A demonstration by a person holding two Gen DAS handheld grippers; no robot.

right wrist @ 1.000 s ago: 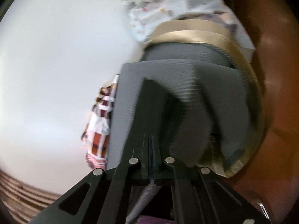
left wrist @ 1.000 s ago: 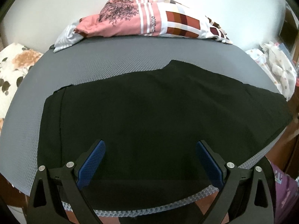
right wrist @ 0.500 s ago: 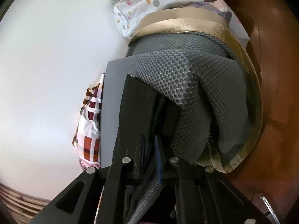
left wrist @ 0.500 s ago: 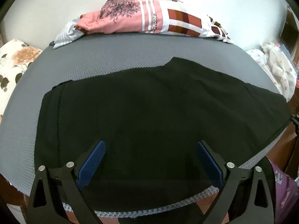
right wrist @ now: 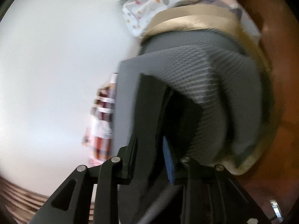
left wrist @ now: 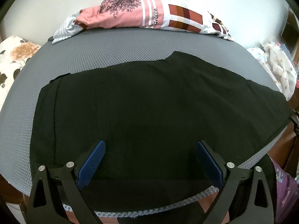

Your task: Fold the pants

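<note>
Meanwhile the left gripper (left wrist: 149,160) hung wide open and empty above the black pants (left wrist: 149,108) lying flat beneath it; the right gripper (right wrist: 149,149) was opening, pants edge between its jaws.

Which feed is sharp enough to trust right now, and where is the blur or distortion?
Left wrist view: sharp, fisheye-bowed, black pants underexposed on the grey mesh mat. Right wrist view: motion-smeared across mat and patterned fabric; right gripper opening.
</note>
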